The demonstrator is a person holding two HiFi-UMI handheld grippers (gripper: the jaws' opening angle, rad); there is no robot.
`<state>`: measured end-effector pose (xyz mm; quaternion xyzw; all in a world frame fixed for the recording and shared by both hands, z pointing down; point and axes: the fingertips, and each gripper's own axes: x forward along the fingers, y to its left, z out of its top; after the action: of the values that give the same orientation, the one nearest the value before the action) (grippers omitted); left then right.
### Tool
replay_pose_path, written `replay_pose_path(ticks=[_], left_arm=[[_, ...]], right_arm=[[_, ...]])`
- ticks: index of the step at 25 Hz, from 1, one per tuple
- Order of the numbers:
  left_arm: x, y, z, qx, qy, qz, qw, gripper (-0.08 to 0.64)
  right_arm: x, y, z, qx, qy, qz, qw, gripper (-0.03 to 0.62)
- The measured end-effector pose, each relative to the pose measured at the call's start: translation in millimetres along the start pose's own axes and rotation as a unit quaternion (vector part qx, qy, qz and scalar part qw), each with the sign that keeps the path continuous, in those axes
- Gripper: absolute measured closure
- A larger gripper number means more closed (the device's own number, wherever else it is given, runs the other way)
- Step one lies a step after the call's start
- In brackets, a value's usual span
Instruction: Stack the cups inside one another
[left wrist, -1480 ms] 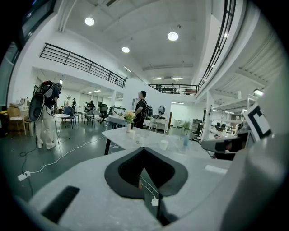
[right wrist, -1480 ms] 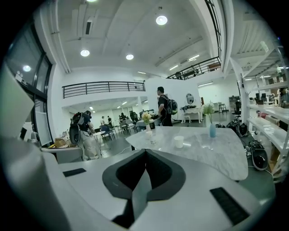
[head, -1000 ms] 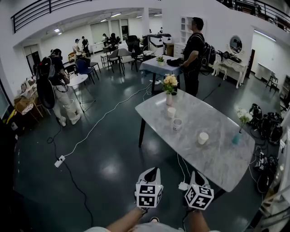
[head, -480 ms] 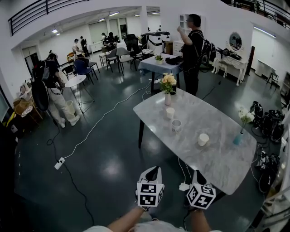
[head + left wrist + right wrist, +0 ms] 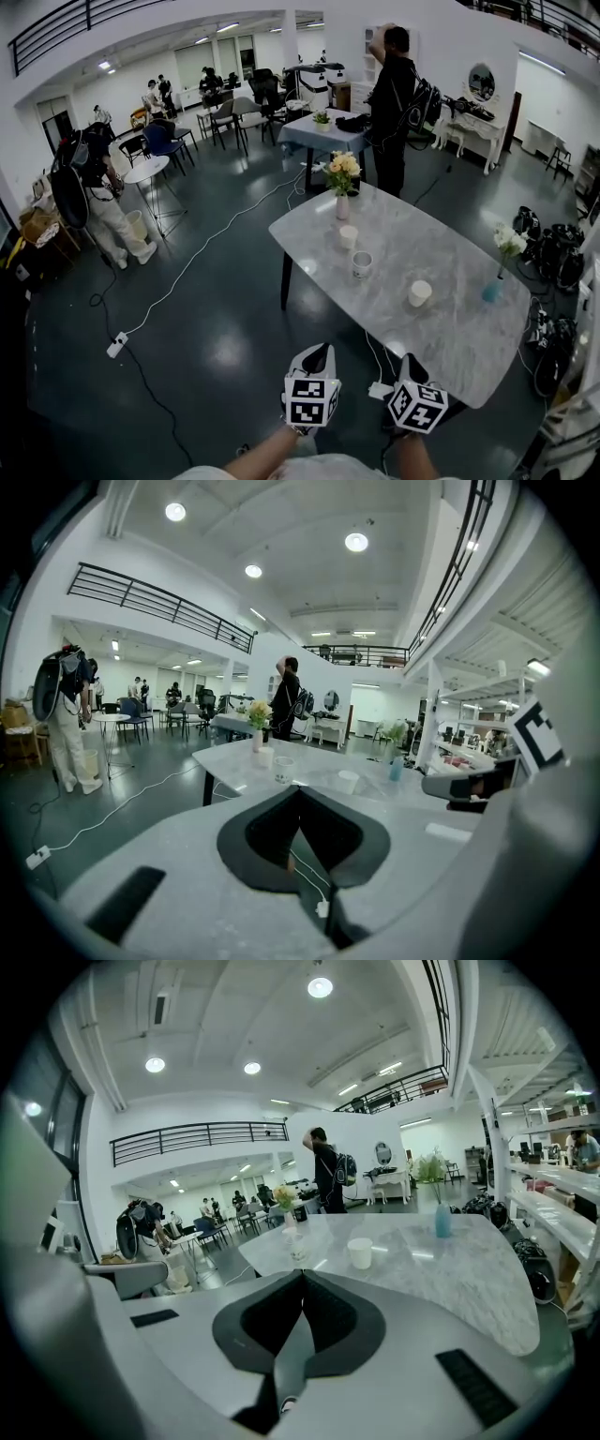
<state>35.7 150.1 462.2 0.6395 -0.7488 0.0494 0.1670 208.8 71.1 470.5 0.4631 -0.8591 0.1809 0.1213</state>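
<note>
I've walked a little closer, so the tabletop (image 5: 450, 319) sits nearer while my left tool (image 5: 314, 352) and right tool (image 5: 411, 361) stay clenched on nothing, still short of the three cups (image 5: 362, 264) standing apart on it, none nested yet.

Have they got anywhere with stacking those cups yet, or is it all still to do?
Nothing is stacked yet: the near cup, middle cup and far cup stand apart on the marble table. Nothing is in hand: the left gripper and right gripper are both shut and empty, well short of the cups. All the stacking remains.
</note>
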Motion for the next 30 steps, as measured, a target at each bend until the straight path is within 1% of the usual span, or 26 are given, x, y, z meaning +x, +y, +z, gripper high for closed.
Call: replay_pose_path(ticks=[4, 8, 12, 17, 24, 30], left_arm=[[23.9, 11.5, 9.9, 0.001, -0.004, -0.009, 1.0000, 0.565], [50.8, 25.0, 23.0, -0.002, -0.006, -0.015, 0.9999, 0.565], [80.8, 40.7, 36.0, -0.004, -0.001, -0.019, 0.9998, 0.565], [117.5, 61.0, 50.4, -0.001, 0.008, -0.032, 0.9995, 0.565], [175.1, 81.1, 73.9, 0.005, 0.016, -0.061, 0.9980, 0.565], [222.0, 100.0, 92.0, 0.013, 0.015, -0.083, 0.9963, 0.565]], right_arm=[[22.0, 0.8, 8.4, -0.001, 0.000, -0.010, 1.000, 0.584], [49.3, 5.8, 25.5, -0.004, -0.004, -0.015, 1.000, 0.584], [79.7, 12.7, 41.0, -0.010, -0.002, -0.017, 1.000, 0.584], [115.5, 18.1, 53.4, -0.007, 0.004, -0.031, 0.999, 0.584], [163.9, 18.9, 79.7, 0.000, 0.001, -0.060, 0.998, 0.584], [205.8, 22.3, 98.1, 0.006, -0.004, -0.080, 0.997, 0.584]])
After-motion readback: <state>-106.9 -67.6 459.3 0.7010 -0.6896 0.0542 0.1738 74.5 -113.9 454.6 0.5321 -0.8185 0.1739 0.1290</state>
